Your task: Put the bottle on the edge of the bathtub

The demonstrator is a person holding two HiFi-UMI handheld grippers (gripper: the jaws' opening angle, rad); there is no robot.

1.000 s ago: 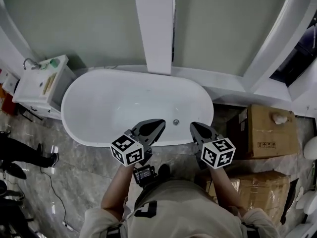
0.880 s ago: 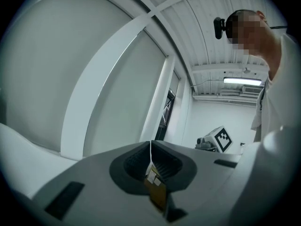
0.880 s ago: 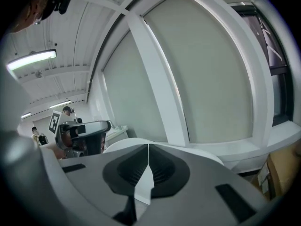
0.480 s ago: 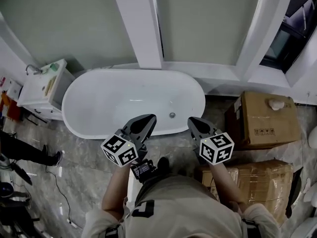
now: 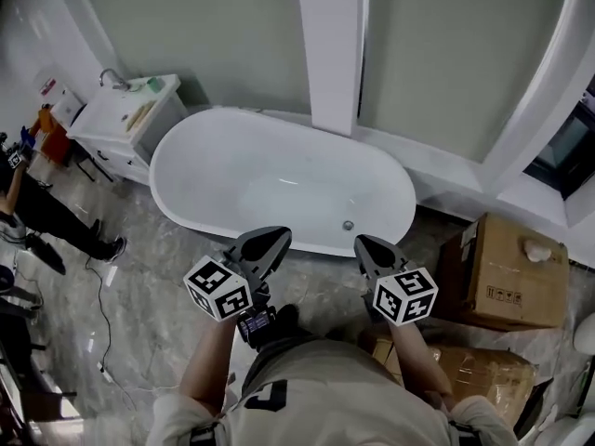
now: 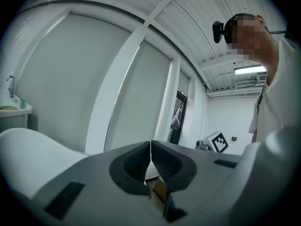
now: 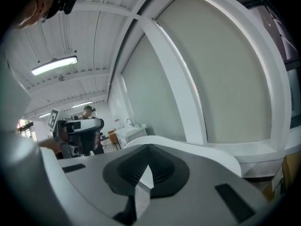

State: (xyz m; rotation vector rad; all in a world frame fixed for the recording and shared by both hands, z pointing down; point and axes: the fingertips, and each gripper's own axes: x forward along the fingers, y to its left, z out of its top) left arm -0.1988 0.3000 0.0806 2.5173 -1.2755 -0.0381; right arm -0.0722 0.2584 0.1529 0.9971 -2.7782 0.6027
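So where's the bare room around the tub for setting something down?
The tub rim is bare all round. Its near side borders open floor and looks the easiest stretch to reach. The far side runs close to the pillar. It is crowded on top of the sink cabinet at the tub's left end and around the boxes on the right.

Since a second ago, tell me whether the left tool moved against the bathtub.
Yes. The left tool overlapped the bathtub rim; now it only meets the near edge, drawn back.
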